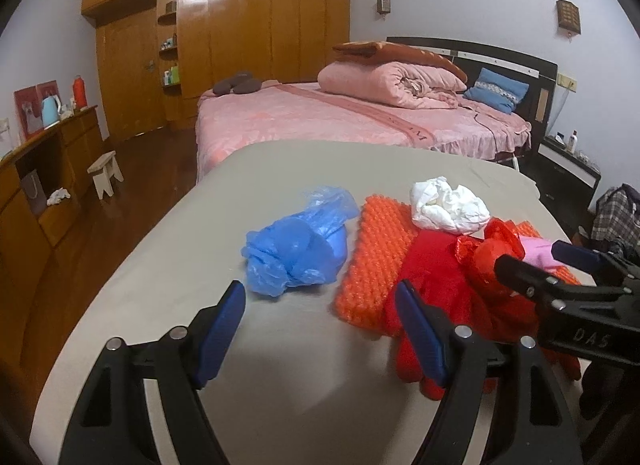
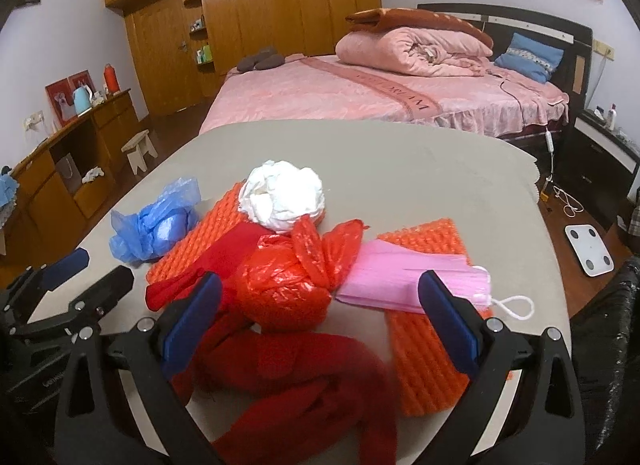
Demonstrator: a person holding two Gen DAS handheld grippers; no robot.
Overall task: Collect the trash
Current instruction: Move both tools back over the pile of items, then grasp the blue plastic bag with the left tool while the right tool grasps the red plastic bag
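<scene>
Trash lies on a beige table (image 1: pixel 280 169) (image 2: pixel 420 169). A crumpled blue plastic bag (image 1: pixel 298 245) (image 2: pixel 156 225) sits at the left. Orange bubble wrap (image 1: pixel 380 253) (image 2: pixel 424 349), a white paper wad (image 1: pixel 448 205) (image 2: pixel 284 197), a red plastic bag (image 1: pixel 492 253) (image 2: pixel 292 285), red cloth (image 1: pixel 436 285) (image 2: pixel 304 369) and a pink folded paper (image 1: pixel 538 251) (image 2: pixel 400 277) are piled together. My left gripper (image 1: pixel 320 317) is open and empty, just short of the blue bag. My right gripper (image 2: pixel 320 305) (image 1: pixel 536 255) is open around the red bag, above the red cloth.
A pink bed (image 1: pixel 340 113) (image 2: pixel 360 93) stands behind the table, wardrobes (image 1: pixel 248 37) beyond it. A wooden sideboard (image 1: pixel 48 169) and a small stool (image 1: pixel 105 171) are at the left. A nightstand (image 2: pixel 600 157), a scale (image 2: pixel 588 249) and a dark bag (image 2: pixel 608 345) are at the right.
</scene>
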